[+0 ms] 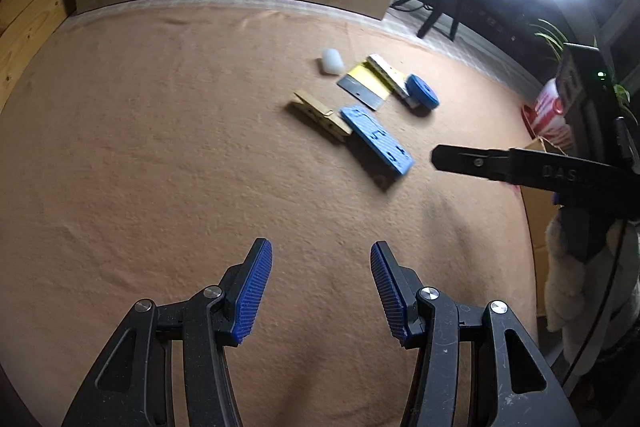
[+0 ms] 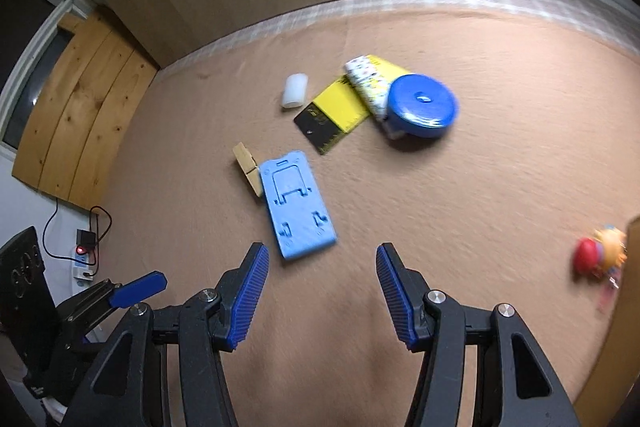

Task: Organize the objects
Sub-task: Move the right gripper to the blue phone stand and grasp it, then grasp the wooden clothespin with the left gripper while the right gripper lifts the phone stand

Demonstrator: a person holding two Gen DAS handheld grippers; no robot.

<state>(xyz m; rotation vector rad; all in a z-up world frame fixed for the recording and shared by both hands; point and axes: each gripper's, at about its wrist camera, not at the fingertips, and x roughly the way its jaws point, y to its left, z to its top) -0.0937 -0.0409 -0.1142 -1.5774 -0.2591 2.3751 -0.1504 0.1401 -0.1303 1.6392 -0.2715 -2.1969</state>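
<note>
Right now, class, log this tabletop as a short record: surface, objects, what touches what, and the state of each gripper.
surface: tan cloth
objects: blue phone stand, wooden clothespin, white capsule, yellow scraper, patterned strip, blue tape measure
touching: clothespin against stand; strip lies over scraper
left gripper: open, empty
right gripper: open, empty

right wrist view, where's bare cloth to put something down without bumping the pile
Bare cloth runs wide between the blue tape measure and the red toy. A second free patch lies left of the clothespin, toward the wooden boards. It is crowded mid-cloth: white cap, yellow scraper, blue stand.
</note>
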